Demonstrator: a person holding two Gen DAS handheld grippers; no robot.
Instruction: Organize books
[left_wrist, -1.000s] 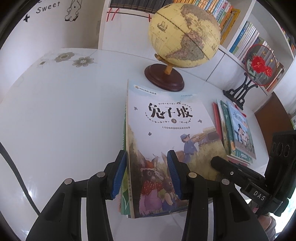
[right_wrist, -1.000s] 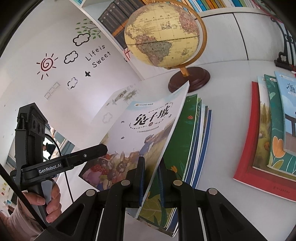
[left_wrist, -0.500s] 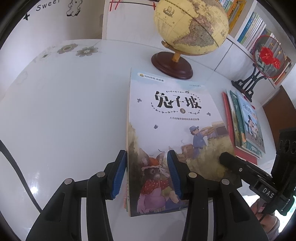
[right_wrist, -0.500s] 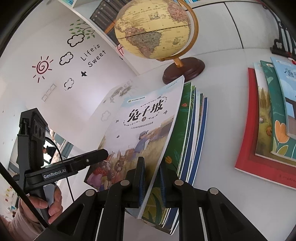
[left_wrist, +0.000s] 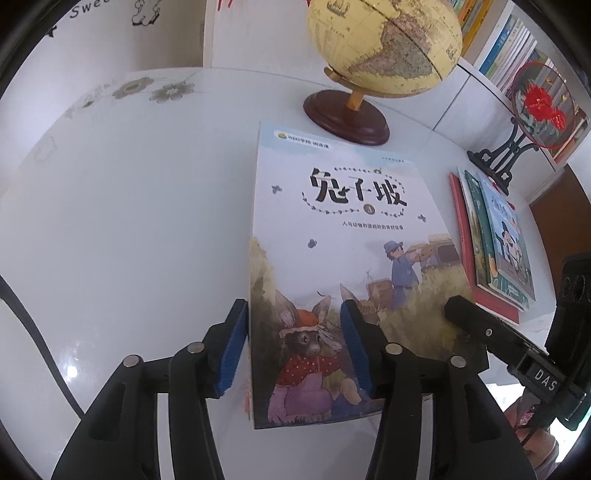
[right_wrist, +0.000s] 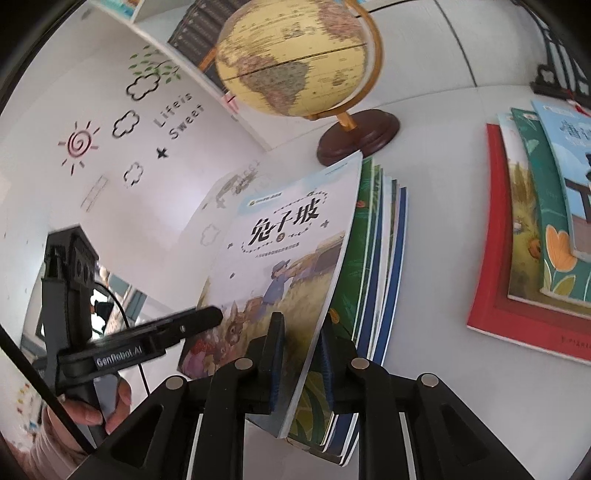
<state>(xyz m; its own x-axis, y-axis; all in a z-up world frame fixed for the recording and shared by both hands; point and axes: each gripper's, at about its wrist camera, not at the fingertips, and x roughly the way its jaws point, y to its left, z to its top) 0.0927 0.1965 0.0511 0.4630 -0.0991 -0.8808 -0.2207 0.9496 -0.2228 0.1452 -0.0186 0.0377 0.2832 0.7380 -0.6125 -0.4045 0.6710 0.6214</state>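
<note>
A picture book with rabbits on its pale cover lies on top of a stack of thin books on the white table. My left gripper hovers over the book's near left corner. Its jaws are opening: one blue pad is beside the spine edge, the other over the cover, neither pressing. My right gripper straddles the book's right edge, which is still raised off the stack. Its jaws are easing apart, with a gap showing beside the edge.
A globe on a dark wooden base stands just beyond the stack. To the right lies a second pile of books with a red one at the bottom. A round fan ornament on a black stand and bookshelves are behind.
The top book has come down closer onto the stack and now hides its left edge. The left jaws have spread a little. The right jaws have loosened slightly around the book's edge.
</note>
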